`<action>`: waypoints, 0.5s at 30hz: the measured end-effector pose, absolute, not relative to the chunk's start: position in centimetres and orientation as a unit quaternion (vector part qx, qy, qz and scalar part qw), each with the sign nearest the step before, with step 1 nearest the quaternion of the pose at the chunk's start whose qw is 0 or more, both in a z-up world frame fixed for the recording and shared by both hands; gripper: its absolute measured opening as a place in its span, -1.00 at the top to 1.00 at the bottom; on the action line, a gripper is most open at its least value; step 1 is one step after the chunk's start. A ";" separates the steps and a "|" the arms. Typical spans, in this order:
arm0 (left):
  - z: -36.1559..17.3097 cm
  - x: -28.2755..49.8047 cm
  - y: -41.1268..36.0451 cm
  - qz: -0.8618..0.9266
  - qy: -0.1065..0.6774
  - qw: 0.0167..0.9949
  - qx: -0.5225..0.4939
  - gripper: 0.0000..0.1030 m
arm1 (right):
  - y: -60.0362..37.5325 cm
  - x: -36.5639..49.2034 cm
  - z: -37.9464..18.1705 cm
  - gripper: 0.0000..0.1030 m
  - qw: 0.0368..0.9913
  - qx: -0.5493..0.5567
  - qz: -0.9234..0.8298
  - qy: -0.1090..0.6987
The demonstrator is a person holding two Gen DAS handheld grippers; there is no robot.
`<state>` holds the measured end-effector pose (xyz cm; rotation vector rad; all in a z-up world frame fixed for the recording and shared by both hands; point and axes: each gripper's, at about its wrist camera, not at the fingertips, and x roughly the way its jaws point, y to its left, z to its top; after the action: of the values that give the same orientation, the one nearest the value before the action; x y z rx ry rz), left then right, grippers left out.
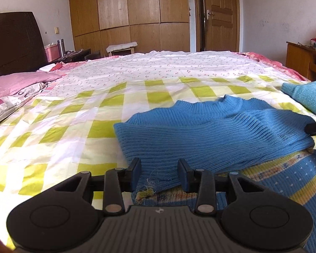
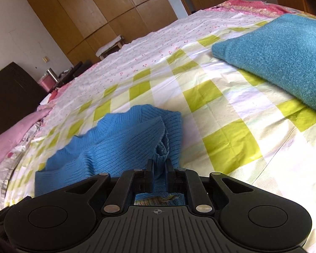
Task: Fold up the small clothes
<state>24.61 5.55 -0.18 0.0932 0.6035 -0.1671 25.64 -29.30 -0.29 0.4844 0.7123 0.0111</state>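
On the bed (image 1: 137,97), near edge, a small blue ribbed sweater (image 1: 200,135) lies partly folded, one sleeve laid across the body. Left tongs (image 1: 159,174) stand open, astride the sleeve cuff without pinching it. Right tongs (image 2: 159,174) are nearly closed, apparently pinching a fold of the knit. Judged step: mid-fold, sleeves being brought in. Next move calls for carrying the gripped edge over squarely. A teal folded garment (image 2: 284,63) lies far right.

Both views sit low behind their jaws, close over the bed (image 1: 73,113). The left wrist view looks level toward the wardrobe (image 1: 128,14); the right wrist view is tilted. Both share the blue sweater (image 1: 200,135) ahead of the jaws.
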 end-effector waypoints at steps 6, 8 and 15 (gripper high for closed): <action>0.2 23.9 6.6 -0.078 0.280 0.956 0.036 0.15 | -29.1 25.0 1.1 0.76 0.924 0.199 -0.003 0.325; 0.5 24.0 6.7 -0.074 0.273 0.959 0.032 0.15 | -28.7 24.8 1.6 0.76 0.932 0.185 -0.003 0.312; 0.0 25.4 6.9 -0.057 0.286 0.956 0.023 0.15 | -27.3 25.5 1.1 0.76 0.936 0.150 0.006 0.319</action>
<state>25.37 6.89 -0.03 0.0461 0.5812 -0.1159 25.49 -27.31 1.06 0.3066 0.6514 0.0117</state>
